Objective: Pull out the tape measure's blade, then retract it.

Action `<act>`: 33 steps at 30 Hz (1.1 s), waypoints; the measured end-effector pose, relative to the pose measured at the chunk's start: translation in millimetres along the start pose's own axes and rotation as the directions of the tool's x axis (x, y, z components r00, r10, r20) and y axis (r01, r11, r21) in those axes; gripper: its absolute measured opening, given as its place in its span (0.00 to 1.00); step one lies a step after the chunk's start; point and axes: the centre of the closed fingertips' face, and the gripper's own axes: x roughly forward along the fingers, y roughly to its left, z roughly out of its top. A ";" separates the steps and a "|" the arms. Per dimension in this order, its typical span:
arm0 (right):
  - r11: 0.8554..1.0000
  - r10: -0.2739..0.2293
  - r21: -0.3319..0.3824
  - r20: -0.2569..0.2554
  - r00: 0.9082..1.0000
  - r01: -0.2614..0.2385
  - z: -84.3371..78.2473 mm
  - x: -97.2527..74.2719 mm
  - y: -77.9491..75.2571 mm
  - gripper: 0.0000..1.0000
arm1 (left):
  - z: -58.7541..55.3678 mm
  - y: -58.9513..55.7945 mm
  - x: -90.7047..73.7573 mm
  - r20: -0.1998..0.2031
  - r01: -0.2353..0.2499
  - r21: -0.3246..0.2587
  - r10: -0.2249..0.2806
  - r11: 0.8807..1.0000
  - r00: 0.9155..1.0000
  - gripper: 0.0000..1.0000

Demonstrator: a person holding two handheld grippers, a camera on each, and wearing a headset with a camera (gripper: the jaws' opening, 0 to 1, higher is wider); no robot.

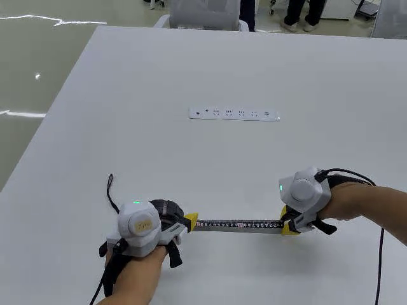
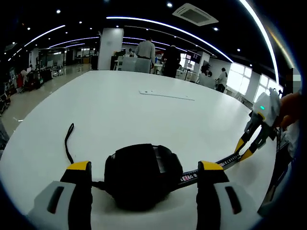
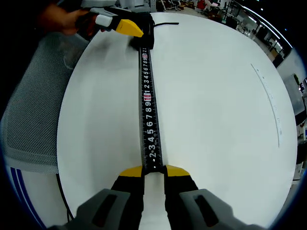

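The black tape measure (image 2: 143,175) lies on the white table (image 1: 254,76), its numbered blade (image 3: 149,115) drawn out flat.

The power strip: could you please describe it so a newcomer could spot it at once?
On the large white workbench, beyond the black round tape measure case and its drawn-out dark blade, lies a long flat white plastic power strip. Unlike them, it is pale, lined with sockets, and held by nothing.
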 end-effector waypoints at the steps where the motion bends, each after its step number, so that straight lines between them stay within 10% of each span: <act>1: 1.000 0.001 -0.003 -0.004 1.000 -0.001 0.1 0.2 0.1 0.15 | -0.7 1.0 0.6 -0.003 -0.006 -0.001 0.006 1.000 1.000 0.89; 33: 1.000 0.004 0.022 -0.049 0.999 -0.003 -1.3 1.6 -2.5 0.14 | -9.4 4.7 10.9 -0.046 -0.036 -0.061 0.033 0.998 0.998 0.72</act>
